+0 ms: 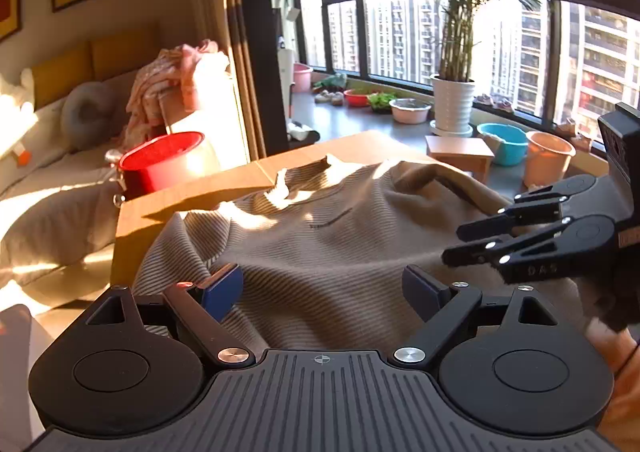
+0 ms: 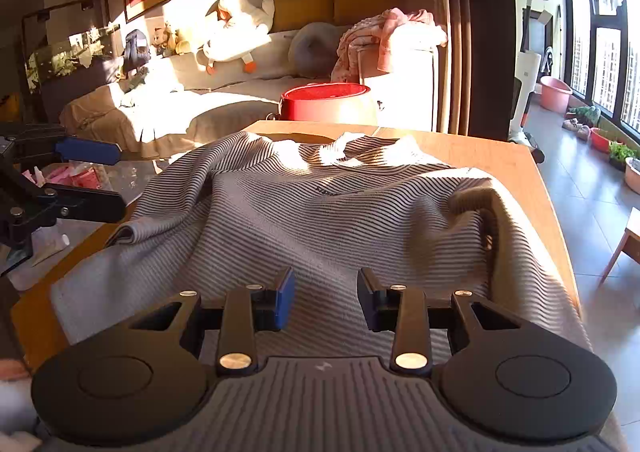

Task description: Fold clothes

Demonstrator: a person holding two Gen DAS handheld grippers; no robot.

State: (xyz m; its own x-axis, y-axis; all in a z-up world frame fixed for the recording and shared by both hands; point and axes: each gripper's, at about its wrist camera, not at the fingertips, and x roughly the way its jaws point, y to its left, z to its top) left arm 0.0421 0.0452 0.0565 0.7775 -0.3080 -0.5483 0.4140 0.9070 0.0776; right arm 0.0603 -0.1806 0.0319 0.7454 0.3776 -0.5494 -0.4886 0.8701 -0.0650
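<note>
A beige top with fine dark stripes (image 1: 320,236) lies spread and rumpled on the wooden table (image 1: 192,196), its collar at the far end. My left gripper (image 1: 322,288) hovers open over the near left part of the top, holding nothing. In the right wrist view the top (image 2: 320,220) fills the table, with a sleeve bunched in a fold (image 2: 480,212) at the right. My right gripper (image 2: 326,298) is open just above the near hem. Each gripper shows in the other's view: the right gripper (image 1: 452,246) and the left gripper (image 2: 120,179) both have their fingers apart.
A red tub (image 2: 326,100) stands beyond the table's far edge, with a sofa (image 2: 200,92) behind it carrying cloths and a plush goose. Along the window are a potted plant (image 1: 452,104), several basins and a small wooden stool (image 1: 460,152). A glass side table (image 2: 120,176) sits left.
</note>
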